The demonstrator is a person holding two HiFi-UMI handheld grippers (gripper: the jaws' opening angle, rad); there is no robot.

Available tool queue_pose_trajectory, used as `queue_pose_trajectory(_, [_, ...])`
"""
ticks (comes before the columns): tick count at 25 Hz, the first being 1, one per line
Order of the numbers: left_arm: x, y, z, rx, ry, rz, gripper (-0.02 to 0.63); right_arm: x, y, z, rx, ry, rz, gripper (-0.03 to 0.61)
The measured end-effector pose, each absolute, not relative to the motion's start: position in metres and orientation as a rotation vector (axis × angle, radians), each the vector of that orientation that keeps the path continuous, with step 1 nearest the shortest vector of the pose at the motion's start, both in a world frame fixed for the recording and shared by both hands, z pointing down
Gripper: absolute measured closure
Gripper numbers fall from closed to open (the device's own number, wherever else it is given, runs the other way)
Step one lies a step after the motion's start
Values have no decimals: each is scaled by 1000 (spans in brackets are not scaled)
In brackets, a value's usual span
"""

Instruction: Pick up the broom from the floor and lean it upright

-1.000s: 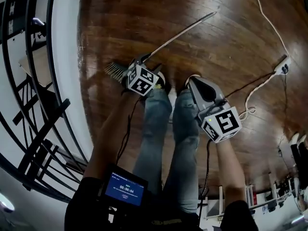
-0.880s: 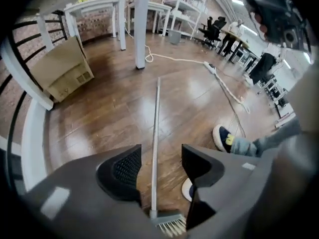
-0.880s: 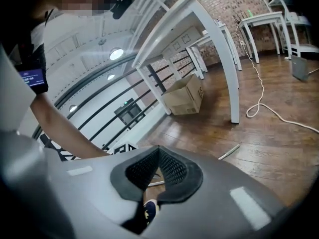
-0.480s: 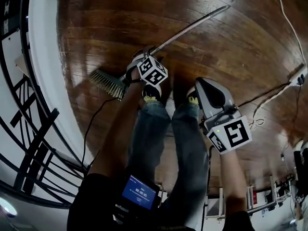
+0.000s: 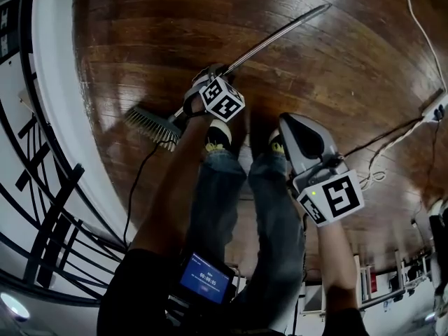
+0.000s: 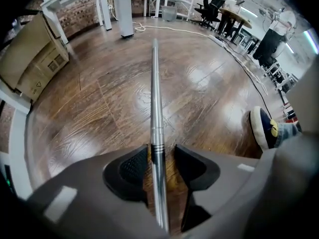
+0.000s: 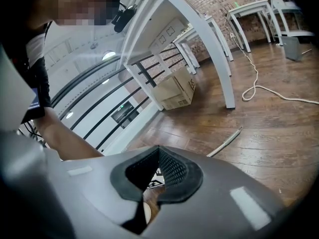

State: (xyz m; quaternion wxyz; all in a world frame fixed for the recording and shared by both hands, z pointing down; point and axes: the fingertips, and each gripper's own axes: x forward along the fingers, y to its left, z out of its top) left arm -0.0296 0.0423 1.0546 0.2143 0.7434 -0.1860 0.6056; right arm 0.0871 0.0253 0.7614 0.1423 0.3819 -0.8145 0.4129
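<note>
The broom (image 5: 273,39) lies flat on the dark wooden floor (image 5: 161,26), its handle running diagonally away from the person. The left gripper (image 5: 212,71) points steeply down over the handle, close to the bristle end. In the left gripper view the metal handle (image 6: 154,93) runs straight up between the pads of the left gripper (image 6: 160,156). Its jaws have just been closing. The left pad sits right against the tube, while a sliver of floor shows beside the right pad, so there is no clamp yet.

The right gripper (image 5: 285,122) hangs apart above the person's knees, well to the side of the broom. Its jaws (image 7: 158,151) are pressed together with nothing between them.

From the head view the left gripper's marker cube covers the stretch of handle under it. The right gripper view catches only the far tip of the handle (image 7: 227,140).

The handle is a slim, shiny silver tube with a ribbed joint near the pads. The bristle head (image 5: 150,123) fans out in pale, stiff strands. The pads are black and finely textured, and the floorboards are glossy and grained.
</note>
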Motion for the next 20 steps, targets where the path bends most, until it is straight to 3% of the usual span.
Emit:
queue_pose_trajectory(1, [-30, 41, 1054, 2063, -530, 1670, 492, 86, 25, 762, 1102, -2352, 1189, 574])
queue_pose_trajectory(2, [-31, 40, 1052, 2059, -551, 1658, 517, 85, 24, 762, 1102, -2352, 1187, 574])
queue_pose_trajectory(7, [-35, 29, 1011, 2111, -643, 1560, 522, 87, 17, 743, 1150, -2348, 1203, 575])
queue_pose_trajectory(14, [-55, 3, 860, 2239, -820, 1266, 522, 89, -9, 648, 1257, -2388, 1148, 573])
queue_pose_trajectory(15, [-60, 0, 841, 2243, -842, 1240, 522, 86, -16, 632, 1268, -2402, 1135, 561])
queue_pose_trajectory(17, [-68, -7, 808, 2259, -878, 1190, 523, 77, -34, 601, 1278, -2435, 1117, 388])
queue_pose_trajectory(20, [-76, -11, 769, 2299, -917, 1123, 523, 63, -68, 560, 1343, -2470, 1048, 360])
